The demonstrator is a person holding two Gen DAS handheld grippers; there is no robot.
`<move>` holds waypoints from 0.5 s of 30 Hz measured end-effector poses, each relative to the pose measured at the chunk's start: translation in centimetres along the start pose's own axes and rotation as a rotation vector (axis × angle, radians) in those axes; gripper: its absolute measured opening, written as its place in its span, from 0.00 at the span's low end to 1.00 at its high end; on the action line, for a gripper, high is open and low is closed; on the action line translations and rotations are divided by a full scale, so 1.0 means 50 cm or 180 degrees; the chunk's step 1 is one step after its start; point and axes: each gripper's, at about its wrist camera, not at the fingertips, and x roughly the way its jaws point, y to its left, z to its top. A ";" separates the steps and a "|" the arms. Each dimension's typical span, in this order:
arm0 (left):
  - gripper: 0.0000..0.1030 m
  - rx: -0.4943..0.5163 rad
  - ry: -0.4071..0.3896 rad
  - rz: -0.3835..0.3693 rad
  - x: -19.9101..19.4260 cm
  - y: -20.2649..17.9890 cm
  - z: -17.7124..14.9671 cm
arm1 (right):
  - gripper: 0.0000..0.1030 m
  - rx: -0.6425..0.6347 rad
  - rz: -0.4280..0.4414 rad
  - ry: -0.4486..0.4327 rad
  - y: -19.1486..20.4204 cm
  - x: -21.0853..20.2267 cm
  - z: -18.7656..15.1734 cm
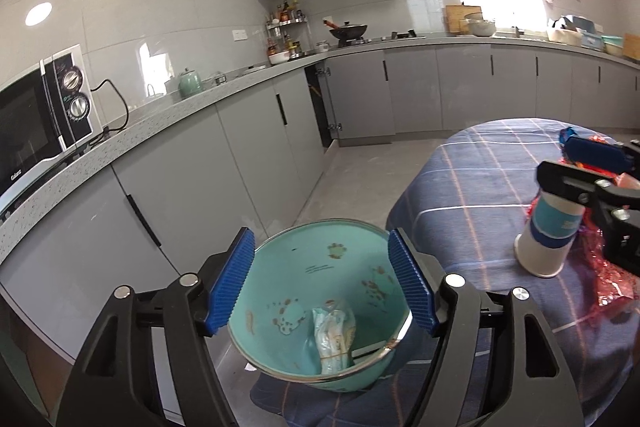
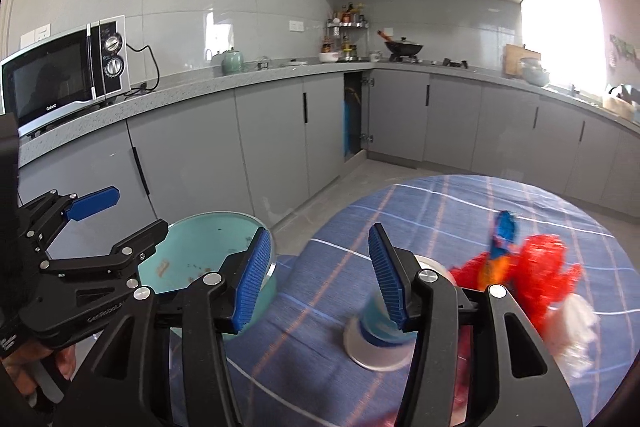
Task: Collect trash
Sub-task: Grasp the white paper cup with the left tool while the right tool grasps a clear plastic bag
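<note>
Trash gathering under way: our left gripper (image 1: 320, 283), jaws apart and empty, hangs over the teal bin (image 1: 280, 291) holding a wrapper (image 1: 334, 335), while our right gripper (image 2: 316, 275), also apart and empty, must next close on the overturned paper cup (image 2: 372, 335).

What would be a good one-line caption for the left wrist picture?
Open left hand-held gripper above a teal bin holding a wrapper, beside a tipped paper cup.

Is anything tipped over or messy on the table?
Yes. The paper cup lies on its side on the blue checked tablecloth. Crumpled red wrappers are scattered beside it. Further back, one lower cabinet door under the counter hangs open. The teal bowl already holds one wrapper.
</note>
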 end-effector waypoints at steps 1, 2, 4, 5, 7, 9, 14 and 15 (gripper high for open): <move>0.69 0.0017 -0.0013 -0.0016 -0.004 -0.008 0.001 | 0.51 -0.0006 -0.0046 -0.0018 -0.011 -0.017 -0.004; 0.69 0.0028 -0.0021 -0.0033 -0.007 -0.016 0.001 | 0.52 -0.0008 -0.0082 -0.0030 -0.020 -0.030 -0.008; 0.69 0.0054 -0.0035 -0.0080 -0.012 -0.032 0.000 | 0.52 0.0000 -0.0186 -0.0047 -0.045 -0.061 -0.019; 0.69 0.0065 -0.0038 -0.0106 -0.014 -0.038 0.001 | 0.53 0.0011 -0.0235 -0.0045 -0.055 -0.072 -0.024; 0.69 0.0102 -0.0051 -0.0172 -0.019 -0.058 0.001 | 0.53 0.0058 -0.0360 -0.0040 -0.084 -0.099 -0.037; 0.69 0.0138 -0.0052 -0.0220 -0.020 -0.073 0.001 | 0.54 0.0104 -0.0465 -0.0032 -0.111 -0.119 -0.049; 0.70 0.0250 -0.0073 -0.0385 -0.025 -0.135 0.000 | 0.55 0.0202 -0.0716 -0.0017 -0.164 -0.166 -0.078; 0.70 0.0272 -0.0082 -0.0419 -0.027 -0.148 0.001 | 0.56 0.0205 -0.0762 -0.0011 -0.170 -0.171 -0.082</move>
